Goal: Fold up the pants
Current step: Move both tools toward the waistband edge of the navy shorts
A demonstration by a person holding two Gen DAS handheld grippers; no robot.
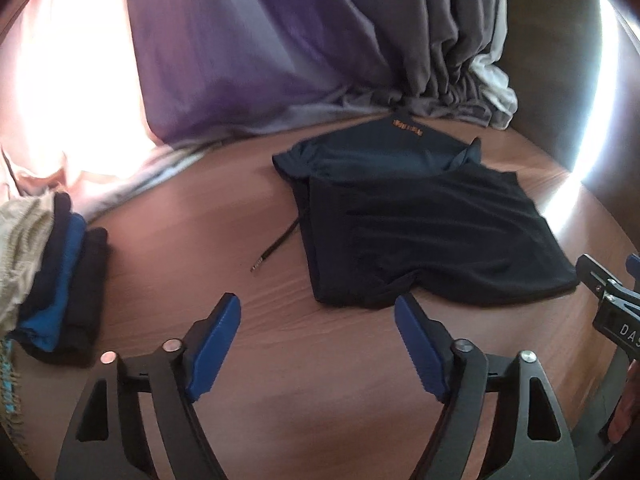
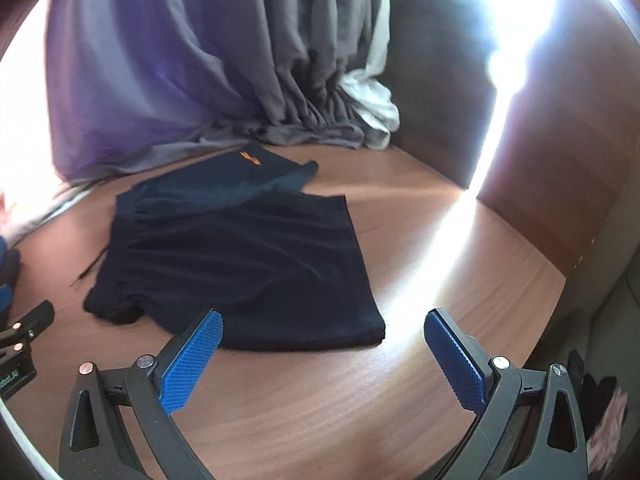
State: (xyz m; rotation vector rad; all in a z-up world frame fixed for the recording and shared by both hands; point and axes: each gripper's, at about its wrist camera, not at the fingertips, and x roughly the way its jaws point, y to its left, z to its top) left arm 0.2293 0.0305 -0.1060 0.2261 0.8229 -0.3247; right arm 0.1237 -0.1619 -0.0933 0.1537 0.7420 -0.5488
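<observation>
Dark navy pants (image 1: 424, 228) lie folded over on the brown wooden table (image 1: 224, 224), with an orange logo at the far edge and a drawstring (image 1: 276, 248) trailing off the left side. They also show in the right wrist view (image 2: 248, 264). My left gripper (image 1: 318, 316) is open and empty, just in front of the pants' near left corner. My right gripper (image 2: 322, 332) is open and empty, at the pants' near right corner. The right gripper also shows at the right edge of the left wrist view (image 1: 612, 300).
A stack of folded clothes (image 1: 60, 284) in blue, black and beige sits at the table's left. Purple and grey curtains (image 1: 280, 40) hang down onto the back of the table. A brown wall panel (image 2: 560, 160) stands at the right, with strong glare.
</observation>
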